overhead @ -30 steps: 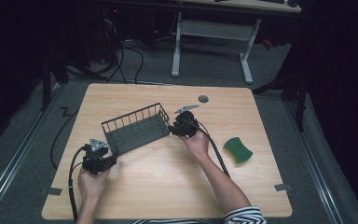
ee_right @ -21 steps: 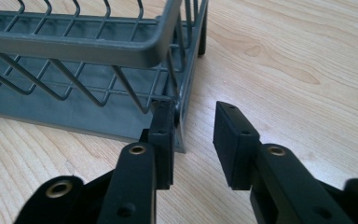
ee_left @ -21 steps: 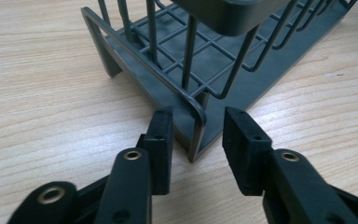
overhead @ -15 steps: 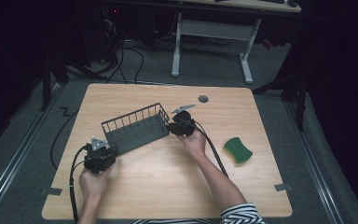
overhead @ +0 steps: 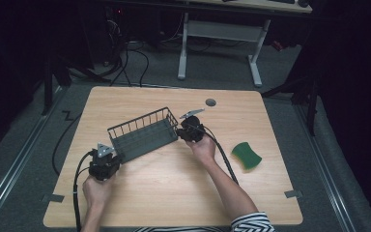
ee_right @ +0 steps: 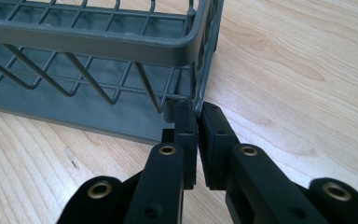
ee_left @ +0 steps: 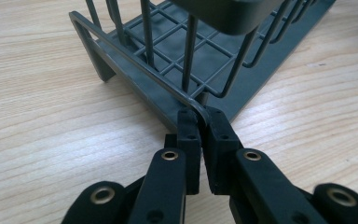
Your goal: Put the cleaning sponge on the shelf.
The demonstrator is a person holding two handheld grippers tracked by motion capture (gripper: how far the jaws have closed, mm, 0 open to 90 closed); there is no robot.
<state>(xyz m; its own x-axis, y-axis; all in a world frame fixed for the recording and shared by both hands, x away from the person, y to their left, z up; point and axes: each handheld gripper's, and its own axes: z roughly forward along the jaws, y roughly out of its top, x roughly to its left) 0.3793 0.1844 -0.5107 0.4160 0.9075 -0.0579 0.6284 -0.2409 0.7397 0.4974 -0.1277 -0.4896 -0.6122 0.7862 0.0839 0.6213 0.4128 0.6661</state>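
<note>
A dark grey wire basket point(overhead: 142, 135) lies at an angle on the wooden table point(overhead: 174, 193). My left gripper point(overhead: 112, 154) is at its near left corner. In the left gripper view, the left gripper point(ee_left: 200, 116) has just been closing and is now shut on the base rim of the basket point(ee_left: 168, 46). My right gripper point(overhead: 181, 131) is at the basket's right end. In the right gripper view, the right gripper point(ee_right: 196, 109) has also just been closing and now pinches a thin corner upright of the basket point(ee_right: 98, 44). The basket holds nothing.
A green sponge point(overhead: 246, 154) lies on the table to the right of my right forearm. A round cable hole point(overhead: 210, 102) sits near the far edge. Cables trail from both grippers toward the near edge. A white desk frame point(overhead: 220, 34) stands beyond the table.
</note>
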